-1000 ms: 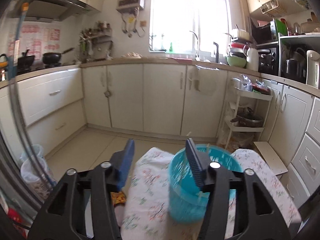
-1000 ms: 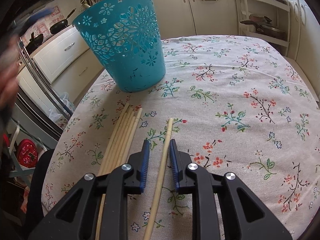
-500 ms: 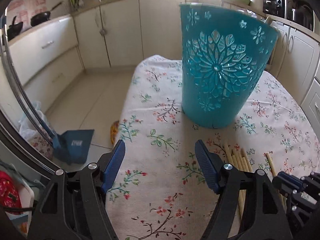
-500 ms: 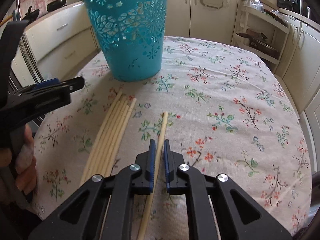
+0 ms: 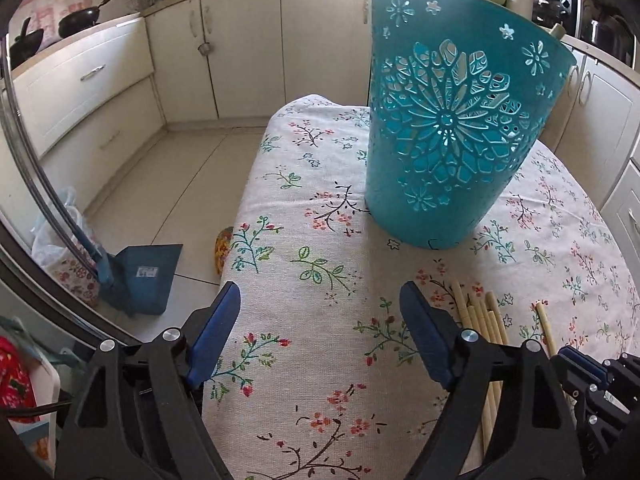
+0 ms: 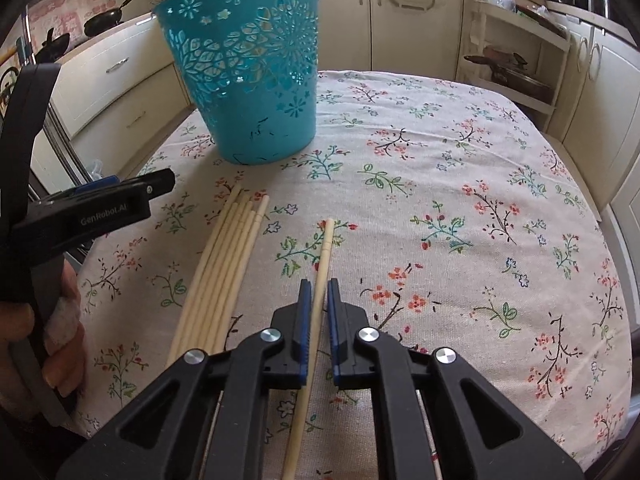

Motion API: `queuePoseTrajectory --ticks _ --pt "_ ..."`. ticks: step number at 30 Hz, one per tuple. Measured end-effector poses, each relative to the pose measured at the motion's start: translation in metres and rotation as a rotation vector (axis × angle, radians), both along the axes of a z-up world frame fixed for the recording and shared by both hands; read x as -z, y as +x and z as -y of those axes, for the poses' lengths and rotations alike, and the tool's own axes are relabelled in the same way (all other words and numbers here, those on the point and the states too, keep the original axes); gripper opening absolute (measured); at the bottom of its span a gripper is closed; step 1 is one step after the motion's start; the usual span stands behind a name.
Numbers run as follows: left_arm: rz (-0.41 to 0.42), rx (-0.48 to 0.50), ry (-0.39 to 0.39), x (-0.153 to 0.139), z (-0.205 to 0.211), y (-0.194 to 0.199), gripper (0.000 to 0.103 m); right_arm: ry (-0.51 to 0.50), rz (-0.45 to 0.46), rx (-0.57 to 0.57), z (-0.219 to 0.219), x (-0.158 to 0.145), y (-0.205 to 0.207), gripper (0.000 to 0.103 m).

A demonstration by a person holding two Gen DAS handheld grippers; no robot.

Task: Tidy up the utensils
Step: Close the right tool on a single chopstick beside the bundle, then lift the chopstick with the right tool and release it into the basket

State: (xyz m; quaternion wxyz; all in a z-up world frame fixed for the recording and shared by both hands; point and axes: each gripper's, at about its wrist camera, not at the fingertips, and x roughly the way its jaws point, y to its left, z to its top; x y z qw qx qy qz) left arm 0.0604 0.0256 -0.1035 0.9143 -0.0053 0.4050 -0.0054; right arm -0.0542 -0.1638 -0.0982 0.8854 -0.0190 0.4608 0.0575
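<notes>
A teal cut-out basket (image 6: 250, 68) stands upright on the floral tablecloth (image 6: 460, 184); it also shows in the left wrist view (image 5: 452, 120). A bundle of several pale chopsticks (image 6: 224, 272) lies before it. A single chopstick (image 6: 322, 264) lies apart to the right. My right gripper (image 6: 317, 286) has its jaws closed nearly onto this single chopstick, low at the cloth. My left gripper (image 5: 320, 300) is open and empty above the table's left edge, left of the bundle (image 5: 480, 320).
The table's left edge (image 5: 240, 216) drops to a tiled floor with a blue dustpan (image 5: 140, 276). White cabinets (image 5: 240, 48) ring the room. A rack with pans (image 6: 516, 68) stands beyond the table's far side.
My left gripper swung down from facing the room to low over the table's left edge. My right gripper narrowed its jaws around the single chopstick.
</notes>
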Motion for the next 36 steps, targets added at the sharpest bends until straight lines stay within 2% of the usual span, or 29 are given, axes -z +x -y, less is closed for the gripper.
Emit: queuePoseTrajectory --ticks 6,14,19,27,32,36 --pt "0.001 -0.006 -0.002 -0.001 -0.002 0.000 0.081 0.105 0.012 0.035 0.013 -0.012 -0.006 0.006" --pt "-0.002 -0.001 0.003 0.000 -0.001 0.000 0.082 0.251 0.121 0.034 0.021 -0.054 -0.014 0.006" --pt "-0.002 -0.001 0.008 -0.001 0.000 0.000 0.082 0.316 0.206 0.010 0.019 -0.092 -0.005 0.006" --pt "-0.001 0.001 0.011 -0.001 0.001 0.000 0.083 0.433 0.405 -0.037 0.001 -0.163 0.046 0.006" --pt "-0.001 0.003 0.007 0.000 0.001 0.000 0.083 0.484 0.514 0.004 -0.009 -0.190 0.091 0.006" --pt "0.002 0.005 -0.004 0.000 -0.001 0.000 0.083 0.500 0.537 0.047 -0.018 -0.193 0.127 0.006"
